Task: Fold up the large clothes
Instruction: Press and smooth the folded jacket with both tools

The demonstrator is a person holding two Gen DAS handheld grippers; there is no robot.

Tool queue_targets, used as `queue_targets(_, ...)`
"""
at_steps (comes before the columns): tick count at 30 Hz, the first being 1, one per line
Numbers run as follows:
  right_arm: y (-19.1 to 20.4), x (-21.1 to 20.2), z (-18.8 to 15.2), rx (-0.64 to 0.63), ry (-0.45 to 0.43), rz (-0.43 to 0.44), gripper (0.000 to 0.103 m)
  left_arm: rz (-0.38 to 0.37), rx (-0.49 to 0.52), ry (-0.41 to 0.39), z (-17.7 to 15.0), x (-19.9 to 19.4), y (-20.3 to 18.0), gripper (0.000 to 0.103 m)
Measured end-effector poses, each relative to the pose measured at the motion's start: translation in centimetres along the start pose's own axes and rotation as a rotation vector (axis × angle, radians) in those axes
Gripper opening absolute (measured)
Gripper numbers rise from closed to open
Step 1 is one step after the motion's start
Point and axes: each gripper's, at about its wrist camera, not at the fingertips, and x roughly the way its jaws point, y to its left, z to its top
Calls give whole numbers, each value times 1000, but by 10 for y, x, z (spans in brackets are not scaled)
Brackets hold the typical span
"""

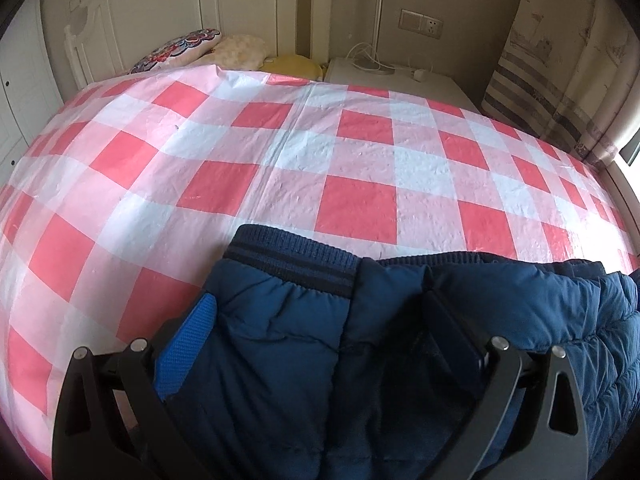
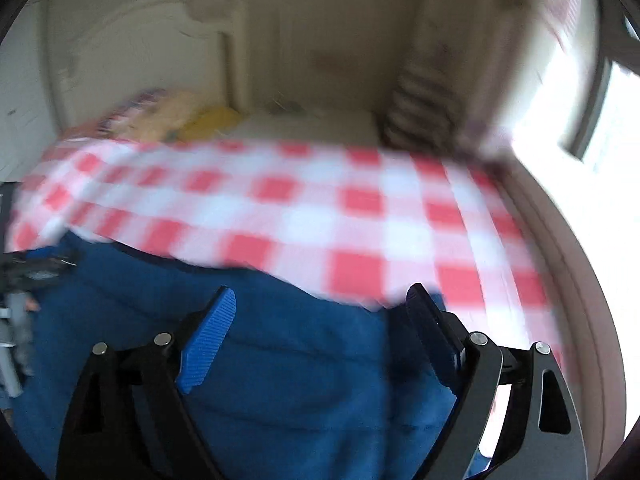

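Note:
A navy quilted jacket (image 1: 288, 320) with a ribbed knit hem lies on the near part of a bed covered by a red and white checked sheet (image 1: 320, 152). My left gripper (image 1: 320, 312) is wide open, its fingers set on either side of the jacket's hem end, the fabric lying between them. In the blurred right wrist view the jacket (image 2: 280, 360) fills the lower frame. My right gripper (image 2: 324, 312) is also wide open over the jacket near its far edge. The left tool shows at that view's left edge (image 2: 24, 272).
Pillows (image 1: 192, 48) and a yellow cushion (image 1: 292, 64) lie at the head of the bed by a white headboard (image 1: 132, 8). A white bedside cabinet (image 1: 400, 80) with cables stands beyond. A curtain (image 1: 560, 64) and a bright window (image 2: 592, 128) are on the right.

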Motion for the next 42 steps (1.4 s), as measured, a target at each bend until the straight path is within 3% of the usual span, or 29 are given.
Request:
queue_targets(2, -17, 35, -20, 60, 115, 50, 87, -9, -8, 2, 0, 0, 1, 101)
queue_targets(4, -28, 37, -21, 115, 107, 103, 87, -9, -9, -1, -1, -1, 1, 101)
queue_targets(10, -27, 37, -22, 99, 103, 89, 87, 33, -6, 6, 3, -13, 2, 100)
queue_targets(12, -27, 38, -22, 104, 103, 94, 87, 60, -7, -92, 4, -48, -2, 100)
queue_targets(16, -25, 37, -23, 108, 101, 97, 87, -47, 97, -190, -9, -96, -36, 101)
queue_targets(19, -25, 38, -23, 109, 97, 98, 87, 2, 247, -136, -36, -75, -71, 101)
queue_targets(20, -25, 38, -23, 112, 97, 100, 87, 31, 287, -77, -45, -53, -79, 101)
queue_targets(21, -25, 38, -24, 114, 97, 100, 87, 0, 284, -15, -49, -36, -79, 101)
queue_targets(24, -24, 38, -24, 111, 99, 98, 87, -76, 204, 11, -41, -32, -65, 101)
queue_targets(28, -25, 36, -22, 106, 107, 91, 88, -74, 207, 3, -41, -33, -66, 101)
queue_targets(30, -21, 25, -17, 92, 106, 27, 87, -69, 211, -4, -42, -30, -63, 101)
queue_targets(31, -14, 8, -14, 70, 67, -3, 87, -70, 210, -5, -42, -29, -63, 101)
queue_targets(34, 17, -45, -10, -21, -62, 75, 87, -75, 207, -4, -44, -28, -62, 101)
queue_targets(36, 39, -61, -14, -99, -85, 106, 88, -76, 206, -5, -45, -28, -63, 101)
queue_targets(38, 62, -55, -27, -174, -36, 147, 89, -76, 205, -6, -44, -29, -62, 101)
queue_targets(40, 77, -31, -43, -217, 34, 131, 89, -76, 204, -6, -44, -29, -62, 101)
queue_targets(42, 80, -9, -54, -198, 87, 144, 91, -84, 197, -4, -44, -29, -61, 101)
